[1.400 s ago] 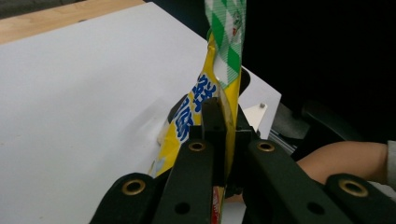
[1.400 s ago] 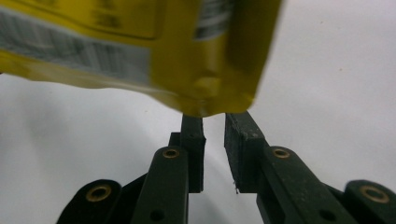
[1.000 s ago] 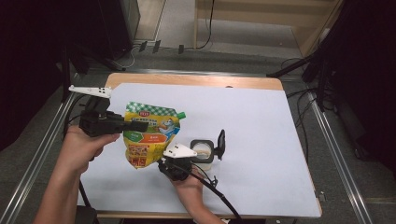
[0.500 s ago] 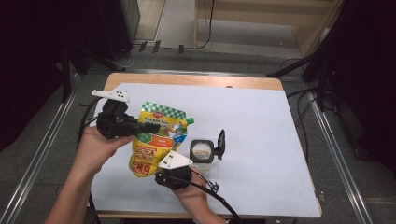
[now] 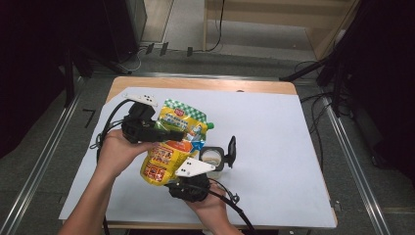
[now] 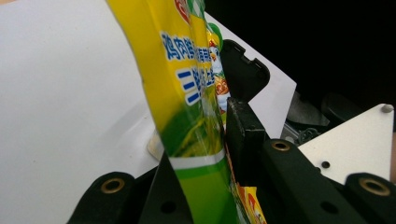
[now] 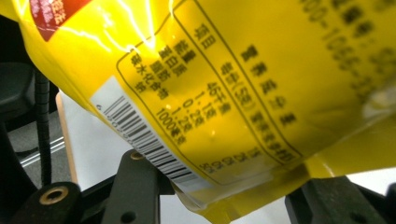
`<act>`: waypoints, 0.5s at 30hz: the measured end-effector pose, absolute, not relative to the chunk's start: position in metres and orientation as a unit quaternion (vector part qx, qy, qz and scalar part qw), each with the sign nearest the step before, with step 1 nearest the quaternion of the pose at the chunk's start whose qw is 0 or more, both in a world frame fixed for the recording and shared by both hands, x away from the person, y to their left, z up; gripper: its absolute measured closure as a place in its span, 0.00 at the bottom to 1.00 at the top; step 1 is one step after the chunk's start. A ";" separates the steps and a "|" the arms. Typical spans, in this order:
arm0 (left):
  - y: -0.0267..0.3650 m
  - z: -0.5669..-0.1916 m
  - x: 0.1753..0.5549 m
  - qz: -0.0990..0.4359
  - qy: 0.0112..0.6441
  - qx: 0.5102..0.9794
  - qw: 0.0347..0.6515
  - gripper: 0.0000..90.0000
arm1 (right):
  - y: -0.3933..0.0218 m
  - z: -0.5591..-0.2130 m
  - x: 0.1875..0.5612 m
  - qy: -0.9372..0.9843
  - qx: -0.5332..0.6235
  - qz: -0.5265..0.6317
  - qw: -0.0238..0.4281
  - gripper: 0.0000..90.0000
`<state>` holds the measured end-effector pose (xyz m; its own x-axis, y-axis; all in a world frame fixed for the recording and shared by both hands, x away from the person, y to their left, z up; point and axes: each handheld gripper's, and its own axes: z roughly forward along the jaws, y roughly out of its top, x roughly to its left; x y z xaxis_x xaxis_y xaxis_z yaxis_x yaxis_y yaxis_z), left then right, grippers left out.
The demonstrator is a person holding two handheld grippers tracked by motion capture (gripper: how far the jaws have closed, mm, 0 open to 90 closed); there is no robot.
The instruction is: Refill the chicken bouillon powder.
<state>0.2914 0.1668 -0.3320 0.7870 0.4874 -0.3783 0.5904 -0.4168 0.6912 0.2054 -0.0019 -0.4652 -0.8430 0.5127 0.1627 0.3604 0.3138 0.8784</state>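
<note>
A yellow and green stand-up pouch (image 5: 164, 161) hangs tilted above the white table sheet (image 5: 279, 132). My left gripper (image 5: 173, 132) is shut on its green checked top. The pouch (image 6: 187, 93) stands edge-on between those jaws, which have just eased open slightly. My right gripper (image 5: 183, 182) sits below the pouch's bottom, near the table's front edge. In the right gripper view the barcode end of the pouch (image 7: 224, 84) hangs between the wide-set jaws of that gripper (image 7: 229, 196). They have just closed a little, and I see no firm pinch.
A small round jar (image 5: 212, 156) with its black lid (image 5: 231, 151) flipped up stands on the sheet just right of the pouch. Cables trail off the left and front edges. The wooden table rim (image 5: 195, 83) runs along the back.
The pouch went from lying flat to hanging lifted and tilted. The left hand carried its top rightward. The right gripper left the jar and moved left, under the pouch's bottom.
</note>
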 end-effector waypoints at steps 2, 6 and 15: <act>0.163 -0.334 0.290 -0.054 0.318 0.844 0.428 0.91 | -0.003 -0.466 0.206 0.811 0.272 0.515 0.063 0.67; 0.155 -0.341 0.286 -0.046 0.317 0.854 0.410 0.91 | -0.003 -0.470 0.203 0.821 0.264 0.504 0.049 0.68; 0.144 -0.352 0.283 -0.043 0.321 0.863 0.387 0.91 | 0.006 -0.475 0.198 0.832 0.249 0.495 0.026 0.67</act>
<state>0.2831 0.1442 -0.3519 0.7897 0.5212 -0.3236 0.5882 -0.4932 0.6409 0.1976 0.0056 -0.4752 -0.8751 0.4391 0.2036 0.3883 0.3857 0.8369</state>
